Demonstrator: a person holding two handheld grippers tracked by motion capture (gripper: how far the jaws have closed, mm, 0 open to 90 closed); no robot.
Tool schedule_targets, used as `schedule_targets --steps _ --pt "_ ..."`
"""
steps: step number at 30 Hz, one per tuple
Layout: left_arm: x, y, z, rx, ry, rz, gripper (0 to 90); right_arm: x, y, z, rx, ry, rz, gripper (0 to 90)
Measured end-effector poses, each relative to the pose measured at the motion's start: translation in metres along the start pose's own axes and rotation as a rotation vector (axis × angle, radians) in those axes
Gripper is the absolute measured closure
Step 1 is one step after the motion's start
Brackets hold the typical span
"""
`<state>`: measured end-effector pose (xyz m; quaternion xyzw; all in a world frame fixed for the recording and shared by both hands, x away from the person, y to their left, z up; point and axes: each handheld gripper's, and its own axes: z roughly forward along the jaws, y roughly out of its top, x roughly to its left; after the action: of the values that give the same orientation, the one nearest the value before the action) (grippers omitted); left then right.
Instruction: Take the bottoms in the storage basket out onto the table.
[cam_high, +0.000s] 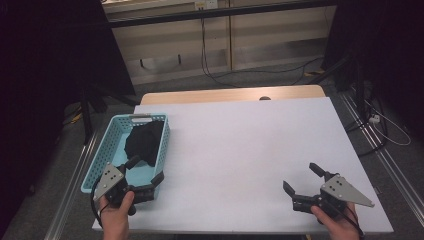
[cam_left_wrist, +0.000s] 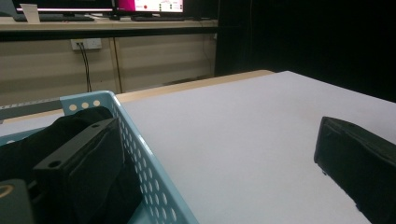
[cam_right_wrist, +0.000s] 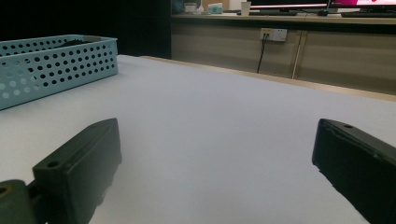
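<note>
Black cloth in the basket, nothing grabbed yet

Looks like early days here. Left gripper (cam_high: 146, 176) hanging right at the near corner of the blue basket (cam_high: 98, 166), fingers spread wide apart and straddling the basket's right-hand wall – one finger inside over the cloth, the other outside over the bare white surface (cam_high: 240, 150). Nothing pinched between them. Black cloth (cam_high: 145, 141) bunched up in the basket, just ahead of that inside finger, maybe brushing it, hard to call from the left gripper view, where cloth (cam_left_wrist: 28, 149) and finger blur into one dark lump.

Right gripper (cam_high: 303, 179) way off to the other side, well apart from basket and cloth, fingers also wide open with only white surface between them. From the right gripper view, basket (cam_right_wrist: 56, 65) sitting far ahead and to the left of the fingers.

So: cloth untouched by any grip, all of it inside the basket, none of it out on the surface. Guessing the whole job remains – closing on the cloth, lifting it out, doing whatever comes after on that big open surface
</note>
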<state>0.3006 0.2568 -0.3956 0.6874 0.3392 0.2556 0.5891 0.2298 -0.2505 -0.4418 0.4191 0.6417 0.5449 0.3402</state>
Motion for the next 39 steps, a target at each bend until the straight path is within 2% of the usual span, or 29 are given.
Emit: schedule_targets --steps 8,14,28,32,34,39 --pt "0.0 0.001 -0.001 -0.002 -0.005 0.004 1.5 0.001 0.001 0.0 0.003 0.011 -0.013 0.8" --pt "0.001 0.004 -0.001 -0.006 -0.011 0.002 1.5 0.001 0.001 0.0 0.0 0.008 -0.003 0.7" --pt "0.001 0.022 0.003 -0.021 -0.04 0.013 1.6 0.003 0.001 -0.001 0.003 0.013 -0.01 0.8" --pt "0.005 0.03 0.003 -0.046 -0.044 -0.005 1.6 0.004 0.001 0.0 0.007 0.016 -0.007 0.8" --pt "0.006 0.032 0.002 -0.043 -0.042 0.001 1.6 0.004 0.001 0.0 0.009 0.019 -0.007 0.8" --pt "0.018 0.045 0.002 -0.041 -0.028 0.009 1.5 0.005 0.001 -0.001 0.01 0.018 -0.013 0.8"
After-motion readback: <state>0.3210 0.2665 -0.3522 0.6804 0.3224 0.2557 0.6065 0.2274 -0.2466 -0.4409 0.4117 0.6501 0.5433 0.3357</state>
